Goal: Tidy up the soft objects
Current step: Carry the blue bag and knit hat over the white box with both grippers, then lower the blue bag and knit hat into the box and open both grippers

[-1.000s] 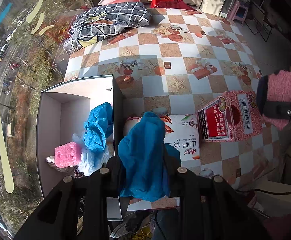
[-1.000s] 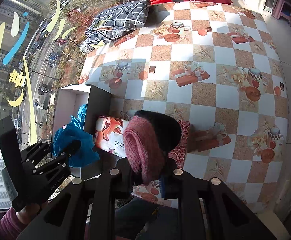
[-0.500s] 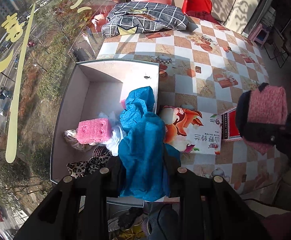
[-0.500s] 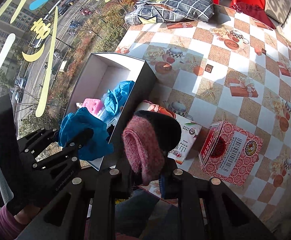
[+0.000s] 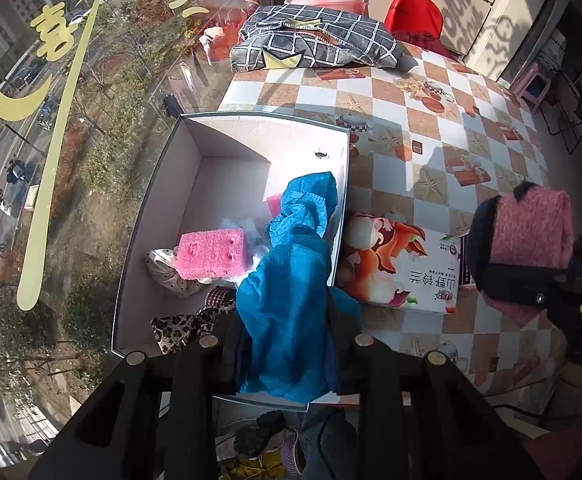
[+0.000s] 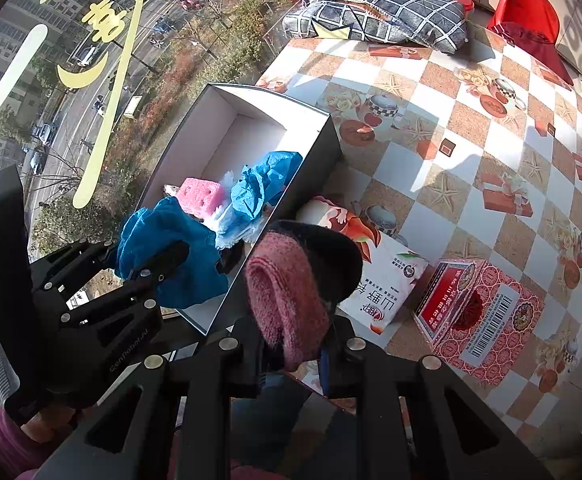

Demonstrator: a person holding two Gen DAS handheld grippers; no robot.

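Over the last second both grippers have swung across from the packets on the worktop (image 5: 443, 128): the left gripper (image 5: 287, 336), jaws clamped on a crumpled blue cloth (image 5: 287, 320), now hangs over the near end of the open white cardboard box (image 5: 163, 184), so its drop looks close. The right gripper (image 6: 295, 340), jaws clamped on a pink-and-black knitted sock (image 6: 287, 292), trails just right of the box. Inside lie a pink foam sponge (image 5: 211, 254), another blue cloth (image 5: 307, 204), clear plastic and leopard-print fabric (image 5: 179, 328).

Blue cloth (image 5: 287, 320); a second, crumpled blue cloth (image 5: 307, 204) in a white-lined, dark-walled box (image 5: 227, 136). Pink sponge (image 5: 211, 254). Leopard-print fabric (image 5: 179, 328). Pink-and-black knitted sock (image 6: 291, 280). Table (image 6: 471, 160) checked brown and white with starfish. Red patterned carton (image 6: 483, 320). Grey grid-patterned cushion (image 5: 315, 40).
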